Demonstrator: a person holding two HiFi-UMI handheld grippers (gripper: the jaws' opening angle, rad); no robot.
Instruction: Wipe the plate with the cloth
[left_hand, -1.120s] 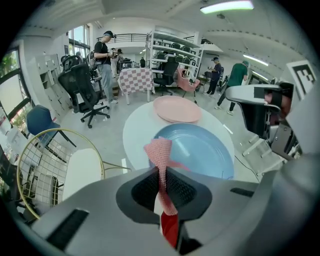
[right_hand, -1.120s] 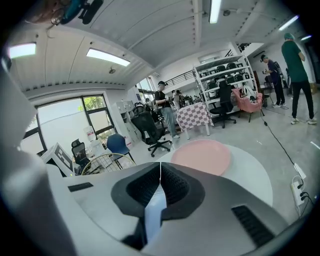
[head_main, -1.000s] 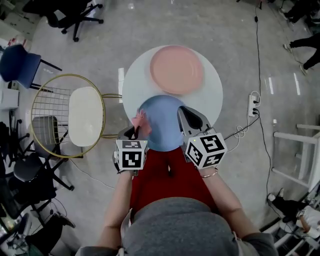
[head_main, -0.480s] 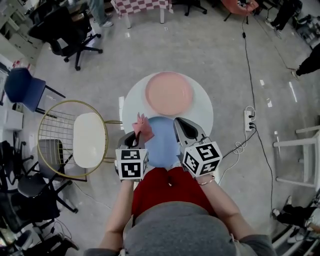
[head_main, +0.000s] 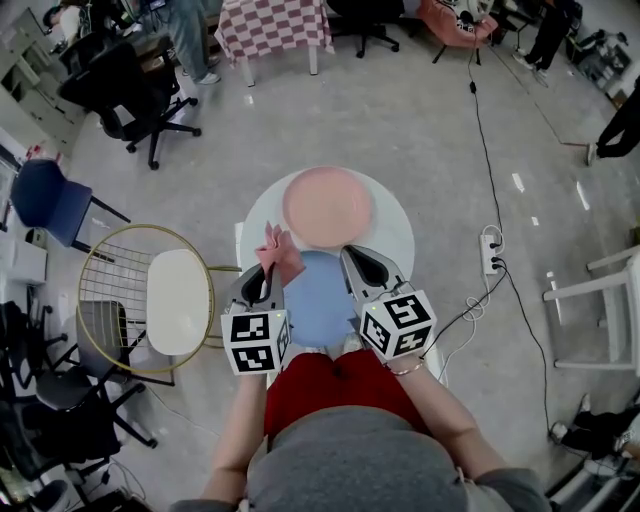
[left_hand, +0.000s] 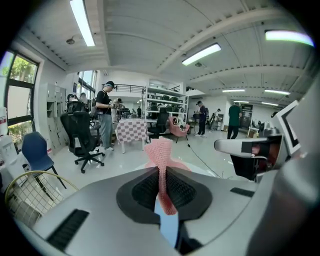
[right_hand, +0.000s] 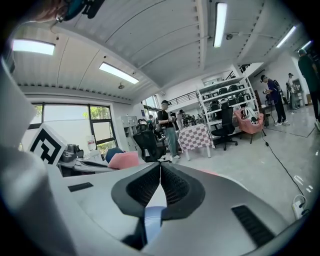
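Observation:
A blue plate (head_main: 318, 295) hangs over the near edge of the round white table (head_main: 395, 235). My right gripper (head_main: 352, 262) is shut on its right rim, and the rim shows blue between the jaws (right_hand: 152, 217) in the right gripper view. My left gripper (head_main: 266, 275) is shut on a pink cloth (head_main: 280, 252), which sticks up past the fingertips at the plate's upper left edge. In the left gripper view the cloth (left_hand: 161, 155) stands pinched between the jaws with the blue plate (left_hand: 169, 227) below. A pink plate (head_main: 327, 207) lies on the table behind.
A gold wire chair with a white seat (head_main: 175, 285) stands close to the table's left. A power strip (head_main: 490, 255) and cables lie on the floor to the right. Office chairs (head_main: 130, 85), a checked table (head_main: 270, 25) and people are farther back.
Both grippers and the blue plate have come nearer to the body. The cloth now stands at the plate's upper left rim. The head view takes in more of the room.

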